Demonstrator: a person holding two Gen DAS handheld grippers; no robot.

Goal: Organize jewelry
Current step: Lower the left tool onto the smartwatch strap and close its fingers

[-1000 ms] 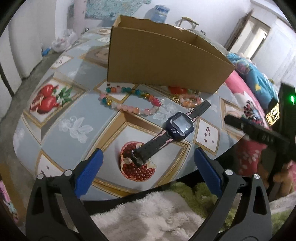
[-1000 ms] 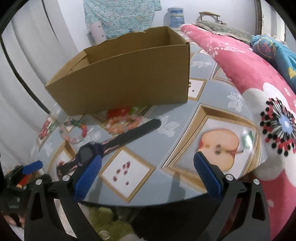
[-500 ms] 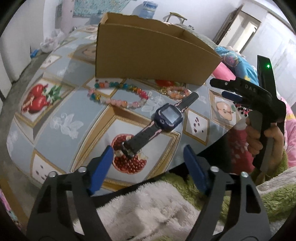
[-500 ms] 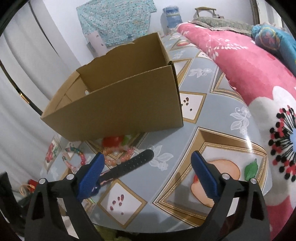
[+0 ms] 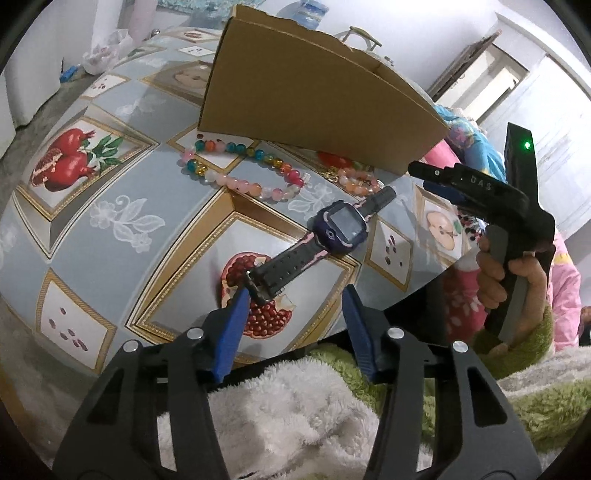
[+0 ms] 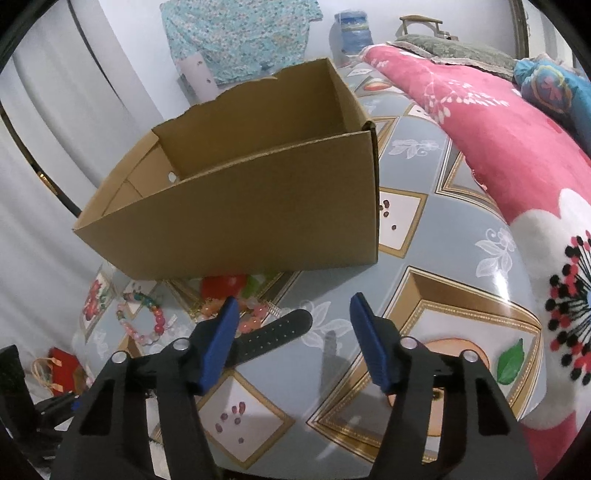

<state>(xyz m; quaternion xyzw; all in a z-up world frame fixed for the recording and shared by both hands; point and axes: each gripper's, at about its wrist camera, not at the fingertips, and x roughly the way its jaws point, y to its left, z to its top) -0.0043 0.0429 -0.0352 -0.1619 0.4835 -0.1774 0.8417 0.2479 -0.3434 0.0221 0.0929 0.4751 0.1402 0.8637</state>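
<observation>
A dark purple smartwatch (image 5: 341, 229) with a black strap lies flat on the table; its strap end (image 6: 280, 328) shows in the right wrist view. My left gripper (image 5: 293, 302) is open, its left pad at the watch's buckle end. A long multicoloured bead bracelet (image 5: 240, 173) and a small pink bead bracelet (image 5: 356, 182) lie in front of an open cardboard box (image 6: 243, 218). My right gripper (image 6: 291, 314) is open above the table, its left pad over the strap tip and pink beads (image 6: 251, 317). It also shows in the left wrist view (image 5: 476, 192).
The table (image 5: 110, 192) has a glossy fruit-pattern cloth and its near edge is just below the grippers. A pink flowered blanket (image 6: 498, 147) lies to the right. A fluffy white and green blanket (image 5: 295, 413) is below the left gripper. A water jug (image 6: 349, 29) stands behind.
Both grippers have moved forward toward the table. The left gripper's jaws have narrowed and its left pad now reaches the watch buckle. The right gripper has shifted toward the strap tip.
</observation>
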